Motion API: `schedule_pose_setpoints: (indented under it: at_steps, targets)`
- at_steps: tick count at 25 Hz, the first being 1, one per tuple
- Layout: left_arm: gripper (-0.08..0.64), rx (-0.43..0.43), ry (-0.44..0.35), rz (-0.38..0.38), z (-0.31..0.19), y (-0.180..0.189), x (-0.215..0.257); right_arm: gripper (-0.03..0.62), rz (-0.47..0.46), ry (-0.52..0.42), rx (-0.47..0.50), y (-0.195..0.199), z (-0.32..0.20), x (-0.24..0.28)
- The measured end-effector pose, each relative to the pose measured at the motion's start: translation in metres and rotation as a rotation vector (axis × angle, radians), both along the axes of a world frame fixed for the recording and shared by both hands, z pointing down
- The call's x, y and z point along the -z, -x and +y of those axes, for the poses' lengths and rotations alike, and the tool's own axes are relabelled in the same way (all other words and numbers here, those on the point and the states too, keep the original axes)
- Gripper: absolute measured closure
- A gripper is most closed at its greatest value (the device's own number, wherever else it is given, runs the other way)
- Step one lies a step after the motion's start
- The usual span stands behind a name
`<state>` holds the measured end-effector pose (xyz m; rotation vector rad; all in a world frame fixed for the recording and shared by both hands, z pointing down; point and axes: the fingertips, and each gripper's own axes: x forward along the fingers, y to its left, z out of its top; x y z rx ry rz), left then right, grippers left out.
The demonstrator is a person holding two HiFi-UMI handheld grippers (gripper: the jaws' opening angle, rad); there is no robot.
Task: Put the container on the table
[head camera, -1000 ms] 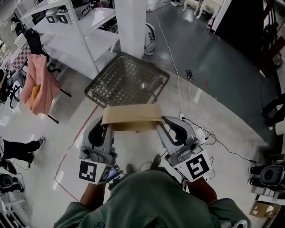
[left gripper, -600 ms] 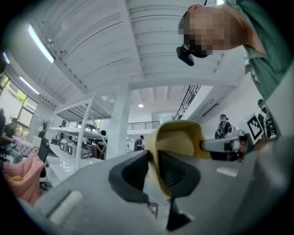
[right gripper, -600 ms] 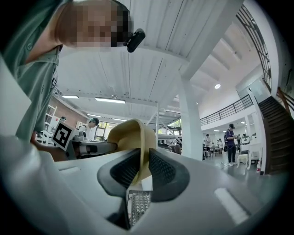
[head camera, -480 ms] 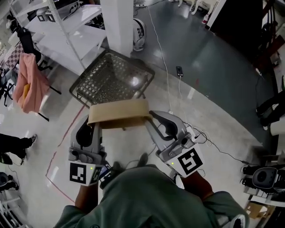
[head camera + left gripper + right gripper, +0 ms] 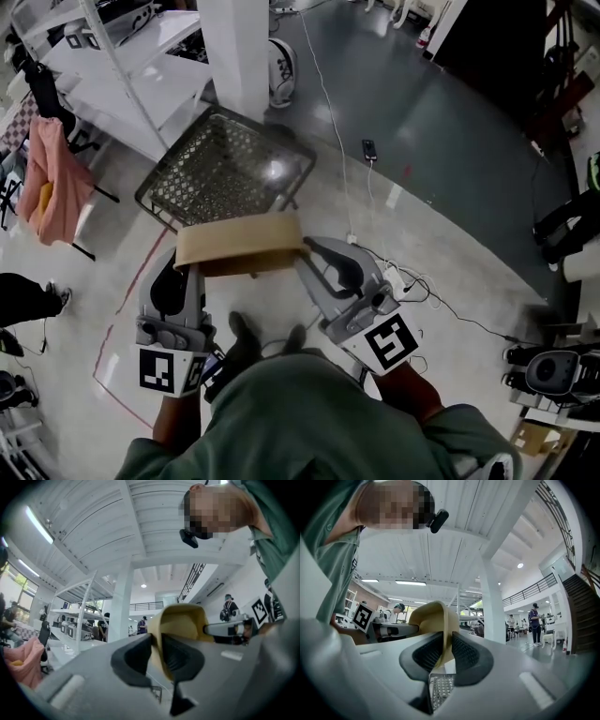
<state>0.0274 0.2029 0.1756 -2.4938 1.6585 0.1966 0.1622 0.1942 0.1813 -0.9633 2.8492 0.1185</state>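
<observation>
Nearest is the person's grey-green shirt (image 5: 309, 422), filling the bottom of the head view, w/ two dark shoe toes (image 5: 246, 330) just past it on the pale polished floor (image 5: 450, 234).

Arms run fwd either side to the tools. The left tongs (image 5: 185, 269) are clamped on the left end of a tan, shallow, thin-walled rectangular container (image 5: 239, 246). In the left gripper view the dark ribbed pads of the left tongs (image 5: 157, 654) squeeze the tan wall btwn them, and the container (image 5: 180, 623) curls up above the pads.

The right tongs (image 5: 305, 251) grip the right end the same way. In the right gripper view the right tongs (image 5: 446, 653) have their pads nearly together, w/ the container (image 5: 433, 616) wall pinched btwn them.

So the container hangs in the air, roughly level, long side running left to right, carried by both tongs over the floor.

A red tape line (image 5: 141, 281) runs along the floor at the left, and white cables w/ a power strip (image 5: 412, 281) lie at the right.

Just beyond the container a dark wire-mesh basket frame (image 5: 225, 169) sits on the floor, its near corner hidden behind the container.

Farther out a small dark phone (image 5: 368, 150) lies on the darker grey floor, on a white cable. A white square pillar (image 5: 234, 47) rises right behind the mesh.

Far left there's a white metal shelf rack (image 5: 122, 66), and a pink cloth (image 5: 42, 183) hangs at the left edge.
</observation>
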Motion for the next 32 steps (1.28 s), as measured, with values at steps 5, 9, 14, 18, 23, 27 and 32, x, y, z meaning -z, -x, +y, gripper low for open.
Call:
schedule_pose_setpoints:
  at_steps: [5,9,14,18,23,27,32]
  targets:
    - [0.509,-0.042,0.007,0.012,-0.018,0.024,0.001,0.529,0.06,-0.006,-0.029,0.024,-0.011,-0.001]
    - [0.508,-0.064,0.019,0.007,-0.035,0.054,0.0,0.529,0.049,-0.014,-0.069,0.051,-0.025,0.007]
    - [0.512,-0.113,-0.009,0.038,-0.058,0.098,0.01,0.528,0.065,-0.015,-0.098,0.098,-0.04,0.008]
    - [0.512,-0.142,-0.018,0.038,-0.076,0.137,0.013,0.529,0.078,-0.02,-0.125,0.136,-0.055,0.008]
    - [0.511,-0.158,0.007,0.011,-0.082,0.163,0.007,0.529,0.082,-0.028,-0.154,0.16,-0.059,0.01]
    - [0.51,-0.175,0.008,0.023,-0.088,0.18,0.008,0.529,0.091,-0.023,-0.168,0.178,-0.063,0.01]
    - [0.509,-0.172,0.012,0.042,-0.096,0.201,0.003,0.529,0.105,-0.019,-0.169,0.198,-0.072,0.009]
